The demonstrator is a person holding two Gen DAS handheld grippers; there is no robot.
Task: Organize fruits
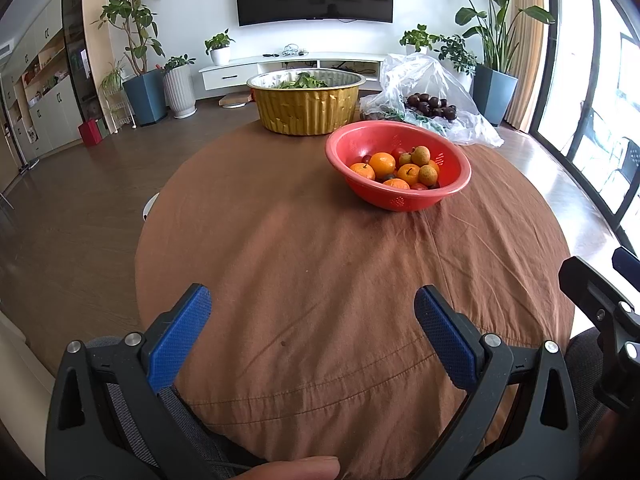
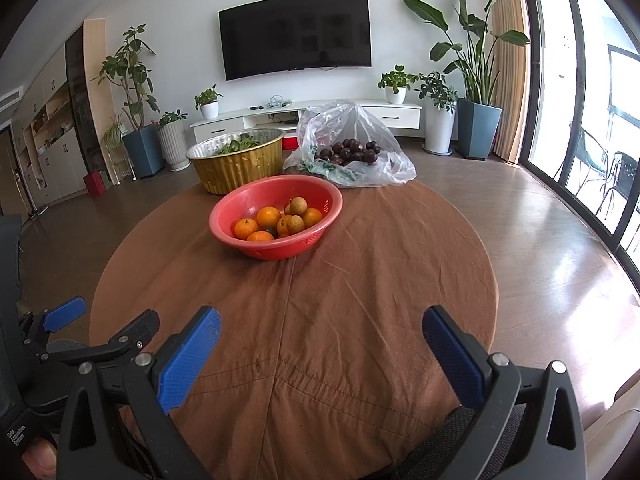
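Observation:
A red colander bowl [image 1: 448, 184] [image 2: 240, 208] sits past the middle of a round table and holds oranges [image 1: 382, 163] [image 2: 268, 217], tan longans [image 1: 421, 155] [image 2: 298, 205] and small dark red fruits. Behind it lies a clear plastic bag [image 1: 460, 92] [image 2: 384, 148] with dark round fruits [image 1: 430, 105] [image 2: 352, 151]. My left gripper [image 1: 312, 306] hangs open over the near table edge, nothing between its blue pads. My right gripper [image 2: 320, 326] is open too, likewise holding nothing, at the near edge. The left gripper [image 2: 100, 322] also shows at the left of the right wrist view.
A gold foil basin [image 1: 306, 110] [image 2: 236, 170] with green leaves stands at the table's far side. A brown cloth [image 1: 320, 260] [image 2: 360, 280] covers the table. Beyond are a TV, a white cabinet, potted plants and glass doors on the right.

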